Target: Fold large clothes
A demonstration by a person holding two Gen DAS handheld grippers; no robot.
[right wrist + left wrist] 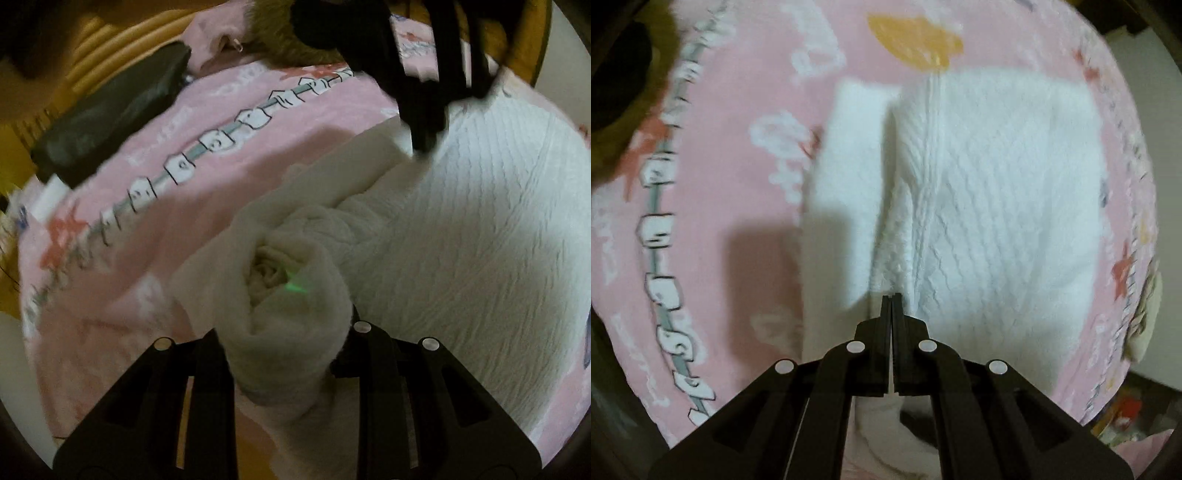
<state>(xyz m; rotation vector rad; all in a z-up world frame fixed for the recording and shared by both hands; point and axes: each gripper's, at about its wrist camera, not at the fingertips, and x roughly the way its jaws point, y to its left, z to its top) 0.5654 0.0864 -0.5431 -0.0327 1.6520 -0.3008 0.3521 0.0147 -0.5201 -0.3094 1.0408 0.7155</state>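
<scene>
Right claw (pixel 291 332) | grips white garment's (pixel 461 229) bunched end (end-on)

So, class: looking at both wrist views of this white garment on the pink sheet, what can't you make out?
- Right gripper, right wrist view: its fingertips are buried in the bunched white garment.
- Left gripper, left wrist view: shut; whether cloth is pinched is unclear.
- Garment type: its near end is hidden behind the gripper in both views.
- Pink sheet: its print is blurred.
- Dark object, right wrist view: blurred, unidentifiable.
</scene>
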